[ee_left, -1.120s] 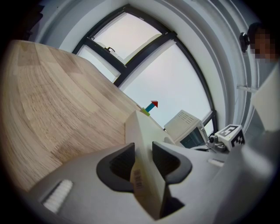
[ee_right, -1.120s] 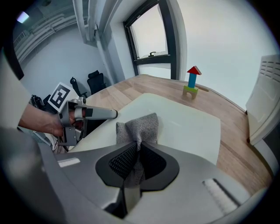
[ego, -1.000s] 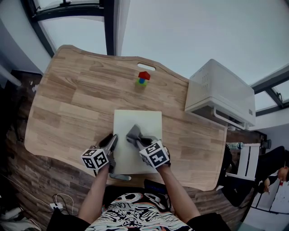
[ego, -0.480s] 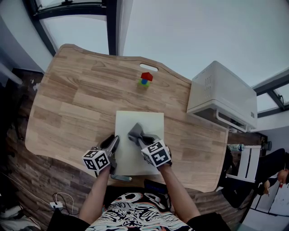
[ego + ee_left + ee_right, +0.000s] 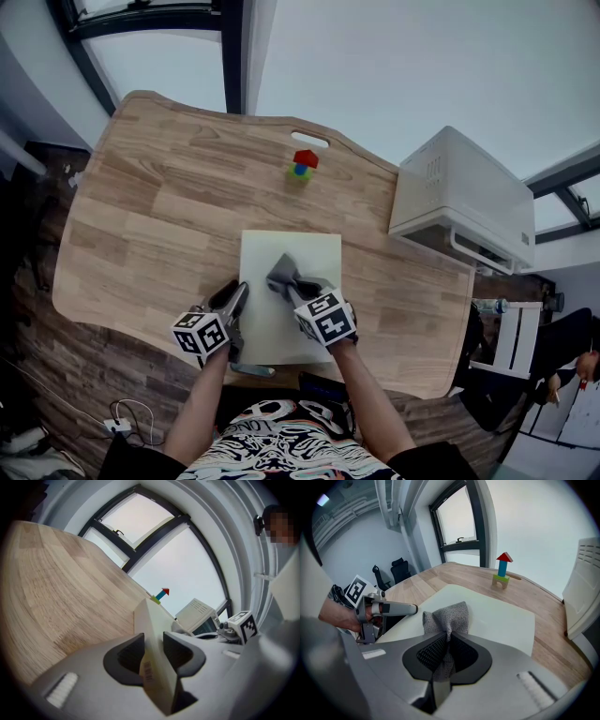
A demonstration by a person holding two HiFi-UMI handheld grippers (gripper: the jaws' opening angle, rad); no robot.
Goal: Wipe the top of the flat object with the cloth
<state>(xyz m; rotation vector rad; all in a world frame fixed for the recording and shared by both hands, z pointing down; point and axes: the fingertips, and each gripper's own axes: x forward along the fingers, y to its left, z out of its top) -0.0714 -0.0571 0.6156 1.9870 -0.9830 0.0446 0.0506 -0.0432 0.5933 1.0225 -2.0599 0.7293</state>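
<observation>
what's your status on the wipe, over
Left gripper clamped on board edge. Right gripper pinching grey cloth over board top. Block toy stands clear beyond.

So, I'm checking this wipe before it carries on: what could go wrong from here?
The left tool grips the board only at its near left edge; a hard push could twist the board loose.
The right tool pinches the cloth in a small bunch, so a stroke may cover only a narrow strip, or its tips may scrape the board.
A long stroke away could knock the block tower standing beyond the board's far edge.
</observation>
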